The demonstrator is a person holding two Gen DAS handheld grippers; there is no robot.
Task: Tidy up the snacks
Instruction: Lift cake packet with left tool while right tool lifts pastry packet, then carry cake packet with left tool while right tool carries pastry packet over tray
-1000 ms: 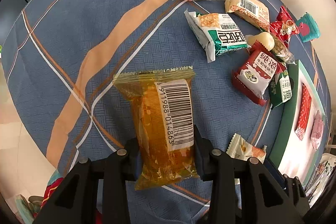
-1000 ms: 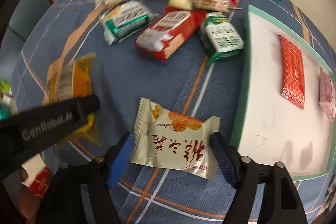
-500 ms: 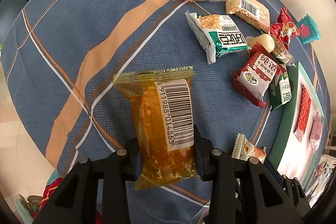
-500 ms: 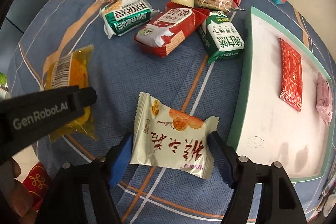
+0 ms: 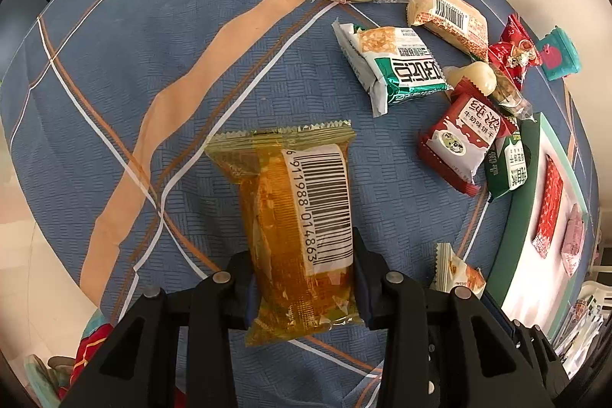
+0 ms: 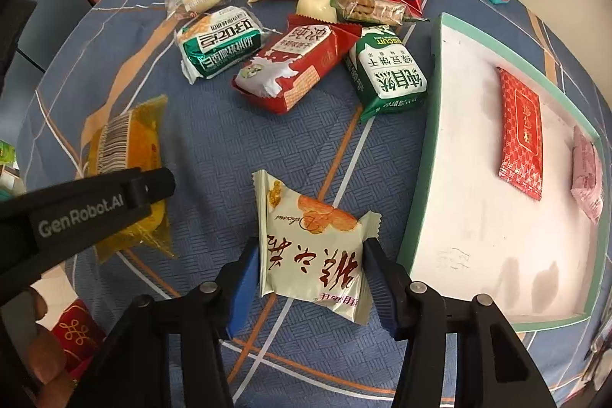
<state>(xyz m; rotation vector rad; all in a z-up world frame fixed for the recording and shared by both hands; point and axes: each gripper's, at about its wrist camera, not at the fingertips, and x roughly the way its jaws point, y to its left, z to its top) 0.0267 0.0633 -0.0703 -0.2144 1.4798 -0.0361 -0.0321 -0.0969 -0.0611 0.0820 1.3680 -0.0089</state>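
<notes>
Left gripper [image 5: 304,287] clamps the yellow packet [image 5: 300,224] on the blue tablecloth [image 5: 114,64], long axis along the fingers. Right gripper [image 6: 311,287] jaws closing on cream packet [image 6: 311,247], tilted, beside white tray [image 6: 422,178].

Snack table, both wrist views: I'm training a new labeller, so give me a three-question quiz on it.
1. True or false: the left tongs grip the yellow packet.
2. Which packet sits between the right tongs? A red B cream C green
3. How many packets lie in the white tray?

Key: 1 true. 2 B, the cream packet; the jaws are closing on it. 3 two, the red flat packet and the pink packet.
</notes>
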